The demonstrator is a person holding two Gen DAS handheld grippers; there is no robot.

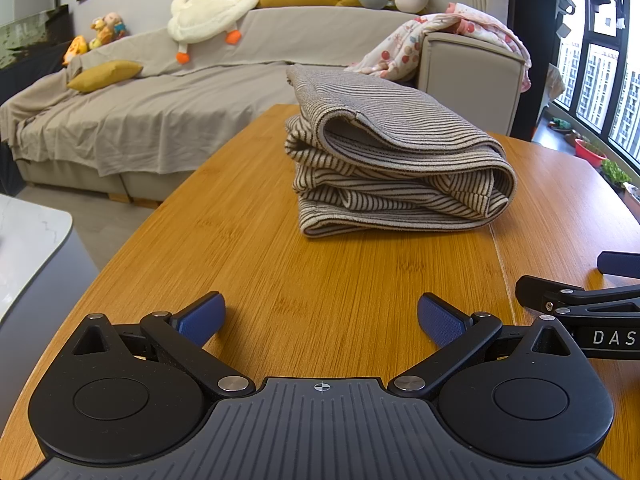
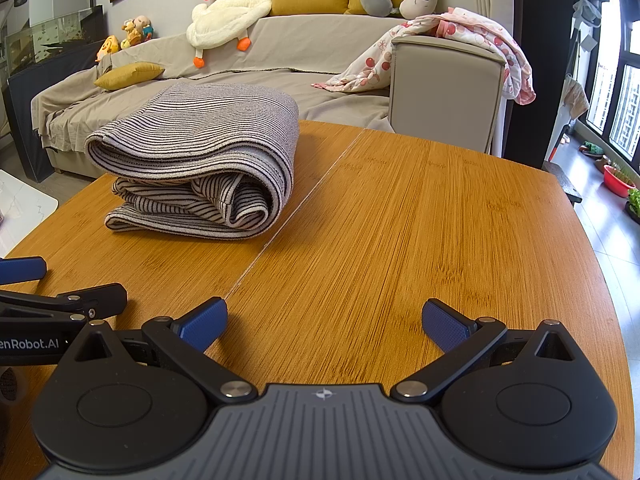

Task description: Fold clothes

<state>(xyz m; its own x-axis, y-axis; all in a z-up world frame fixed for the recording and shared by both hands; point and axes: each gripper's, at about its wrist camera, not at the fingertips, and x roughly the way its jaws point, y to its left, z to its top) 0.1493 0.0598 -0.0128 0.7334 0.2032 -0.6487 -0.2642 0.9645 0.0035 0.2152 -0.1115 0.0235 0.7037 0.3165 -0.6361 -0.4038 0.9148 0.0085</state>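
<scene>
A striped beige-and-black garment [image 1: 396, 160] lies folded in a thick stack on the wooden table [image 1: 256, 264]; in the right wrist view the same garment [image 2: 200, 168] sits at the left on the table [image 2: 420, 232]. My left gripper [image 1: 320, 316] is open, low over the near part of the table, well short of the garment, with nothing between its blue pads [image 1: 204, 316]. My right gripper [image 2: 324, 322] is open too, empty, to the right of the garment. Each gripper shows at the edge of the other's view: the right gripper [image 1: 580, 300] and the left gripper [image 2: 60, 300].
A grey covered sofa [image 1: 160, 92] stands behind the table with a plush goose [image 1: 212, 4], yellow cushions and a floral blanket [image 1: 440, 36] over its arm. A white marble surface [image 1: 28, 240] lies left of the table. Windows and a red basin [image 2: 616, 180] are at the right.
</scene>
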